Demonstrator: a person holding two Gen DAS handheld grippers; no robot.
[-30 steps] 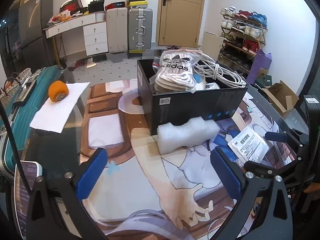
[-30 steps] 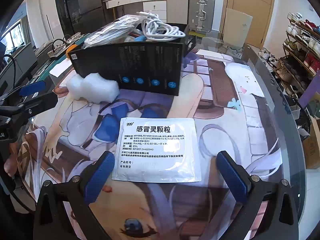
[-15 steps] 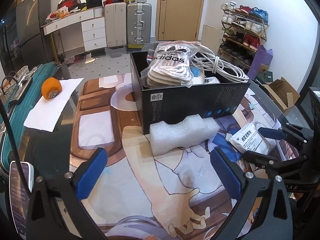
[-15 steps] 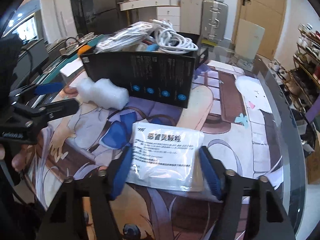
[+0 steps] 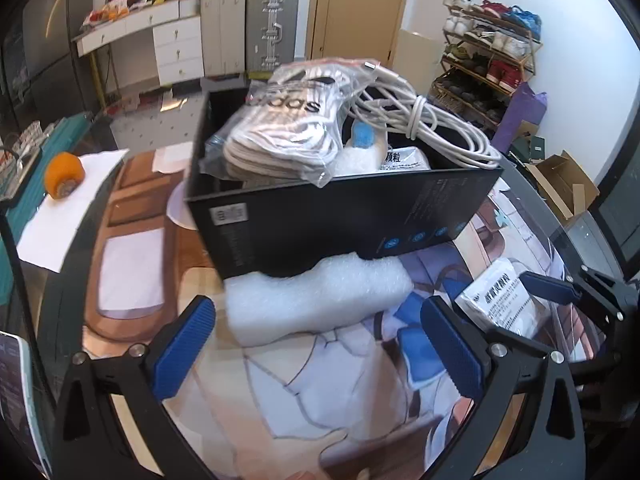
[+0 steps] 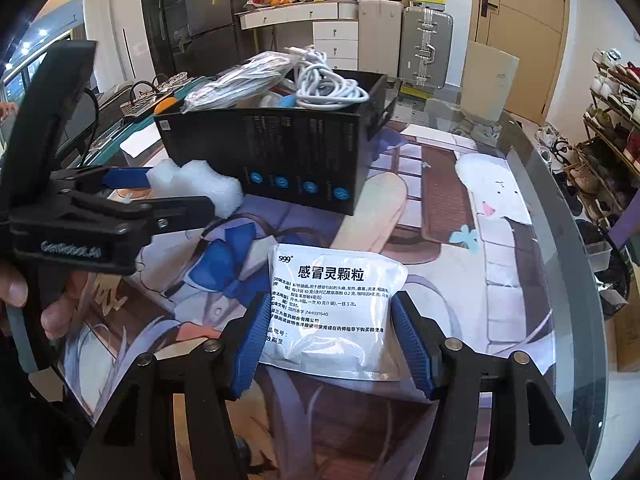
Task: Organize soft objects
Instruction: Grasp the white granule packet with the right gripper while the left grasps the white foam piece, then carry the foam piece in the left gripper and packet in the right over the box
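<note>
- Pinching the white medicine sachet [image 6: 338, 312] by its two side edges, the right gripper [image 6: 334, 346] has just been closing its jaws, and its blue pads now press on the sachet, which bulges between them.
- The sachet lies on the illustrated mat [image 6: 440, 216], in front of the black box [image 6: 288, 156] and well apart from it.
- A white foam block [image 5: 316, 300] lies on the mat touching the box's near wall, at its left corner as the right wrist sees it.
- The left gripper [image 5: 320, 344] stands with jaws wide open and nothing held; the foam block lies just ahead of its fingertips, partly between them.
- Inside the box sit a bagged bundle of white socks [image 5: 288, 136], a coiled white cable [image 5: 424, 128] and another sachet [image 5: 404, 158].
- Left of the box, an orange roll [image 5: 64, 176] rests on a white sheet of paper [image 5: 60, 216].
</note>
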